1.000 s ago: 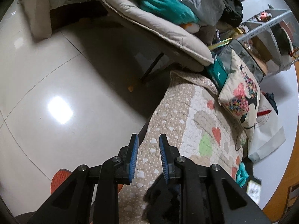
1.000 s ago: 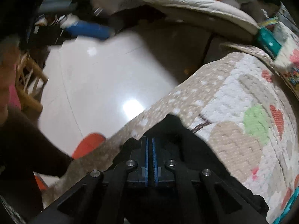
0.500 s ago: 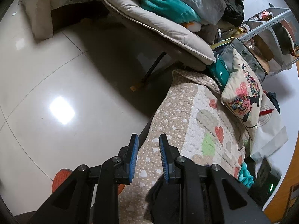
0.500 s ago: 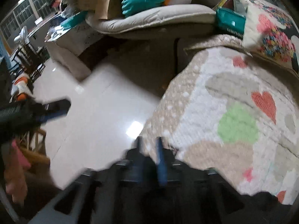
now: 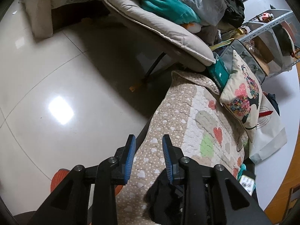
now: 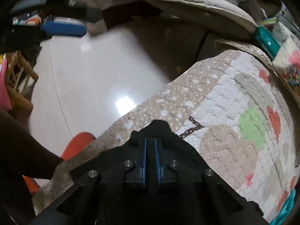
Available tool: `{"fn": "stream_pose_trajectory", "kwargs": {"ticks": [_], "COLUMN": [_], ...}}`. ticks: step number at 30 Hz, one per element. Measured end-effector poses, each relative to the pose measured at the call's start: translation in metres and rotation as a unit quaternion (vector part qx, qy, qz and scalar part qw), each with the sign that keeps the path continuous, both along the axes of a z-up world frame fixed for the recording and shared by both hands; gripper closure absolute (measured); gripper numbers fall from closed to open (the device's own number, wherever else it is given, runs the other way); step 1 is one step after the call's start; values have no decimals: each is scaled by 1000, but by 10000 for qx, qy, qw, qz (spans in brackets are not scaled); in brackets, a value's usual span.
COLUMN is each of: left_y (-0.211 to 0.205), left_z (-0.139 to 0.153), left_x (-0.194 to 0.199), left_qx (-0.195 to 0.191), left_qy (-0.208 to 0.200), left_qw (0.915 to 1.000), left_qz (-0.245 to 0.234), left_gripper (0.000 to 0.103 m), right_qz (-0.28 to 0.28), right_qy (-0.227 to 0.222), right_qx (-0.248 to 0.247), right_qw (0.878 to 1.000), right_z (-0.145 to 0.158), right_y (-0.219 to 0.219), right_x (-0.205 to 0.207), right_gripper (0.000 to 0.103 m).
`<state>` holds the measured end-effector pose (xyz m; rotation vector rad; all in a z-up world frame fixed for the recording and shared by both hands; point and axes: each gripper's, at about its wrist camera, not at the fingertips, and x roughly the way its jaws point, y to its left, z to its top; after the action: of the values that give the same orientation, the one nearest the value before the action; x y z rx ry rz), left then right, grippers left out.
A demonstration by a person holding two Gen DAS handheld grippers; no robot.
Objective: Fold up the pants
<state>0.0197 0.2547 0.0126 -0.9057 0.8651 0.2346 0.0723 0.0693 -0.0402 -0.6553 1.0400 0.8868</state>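
Observation:
The pants are black. In the right wrist view they (image 6: 157,129) wrap around my right gripper (image 6: 150,146), whose blue pads are nearly together, shut on the fabric, over the quilt (image 6: 234,97). In the left wrist view a bunch of the black pants (image 5: 161,196) lies on the quilt (image 5: 180,116) under the gripper body. My left gripper (image 5: 148,146) is open and empty, its fingers above the quilt's dotted border.
A patterned cushion (image 5: 241,97) and a teal box (image 5: 217,75) lie at the quilt's far end. A padded lounge chair (image 5: 165,31) piled with things stands beyond. Glossy tiled floor (image 5: 56,86) is to the left, with an orange slipper (image 6: 78,144) and a wooden stool (image 6: 16,82).
The right gripper swung away and back with the black pants; its view was blurred half a second ago. The left gripper stayed open and shifted slightly along the quilt edge.

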Motion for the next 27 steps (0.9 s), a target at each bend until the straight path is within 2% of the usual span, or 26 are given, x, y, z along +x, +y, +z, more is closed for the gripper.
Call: {"fn": "stream_pose_trajectory", "kwargs": {"ticks": [5, 9, 12, 14, 16, 18, 20, 21, 23, 24, 25, 26, 27], "left_y": [-2, -3, -9, -15, -21, -35, -55, -67, -92, -107, -119, -133, -144], "left_z": [-2, -3, -4, -6, -7, -6, -5, -4, -6, -8, -10, -15, -21], "left_x": [1, 2, 3, 5, 6, 10, 15, 18, 25, 29, 33, 38, 41], "left_qx": [-64, 9, 81, 136, 157, 211, 297, 336, 395, 440, 476, 525, 568], "left_qy": [15, 57, 94, 129, 119, 31, -76, -132, -223, -250, -254, -204, -108], "left_qw": [10000, 10000, 9999, 9997, 9995, 9987, 9966, 9951, 9908, 9873, 9845, 9801, 9763], "left_qz": [-14, -5, -78, -156, -245, -464, -765, -926, -1278, -1503, -1672, -1904, -2084], "left_gripper": [76, 76, 76, 76, 76, 76, 76, 76, 74, 74, 73, 73, 73], "right_qz": [-410, -797, -1061, -1238, -1576, -1977, -2328, -2690, -3221, -3612, -3833, -4079, -4268], "right_qy": [-192, -205, -24, -105, -109, -71, -97, -69, 61, 183, 283, 421, 444], "right_qx": [209, 190, 229, 480, 901, 1308, 1495, 1604, 1717, 1774, 1809, 1845, 1730], "right_qw": [9988, 9964, 9941, 9911, 9833, 9715, 9609, 9497, 9310, 9153, 9053, 8932, 8865], "right_z": [12, 6, 2, 15, 36, 58, 69, 73, 72, 65, 59, 50, 41], "right_y": [6, 12, 10, -2, -28, -76, -118, -154, -202, -235, -253, -275, -290], "right_x": [19, 36, 43, 41, 38, 35, 37, 38, 39, 39, 39, 36, 35], "right_gripper": [95, 93, 83, 65, 56, 56, 56, 56, 56, 56, 56, 56, 56]}}
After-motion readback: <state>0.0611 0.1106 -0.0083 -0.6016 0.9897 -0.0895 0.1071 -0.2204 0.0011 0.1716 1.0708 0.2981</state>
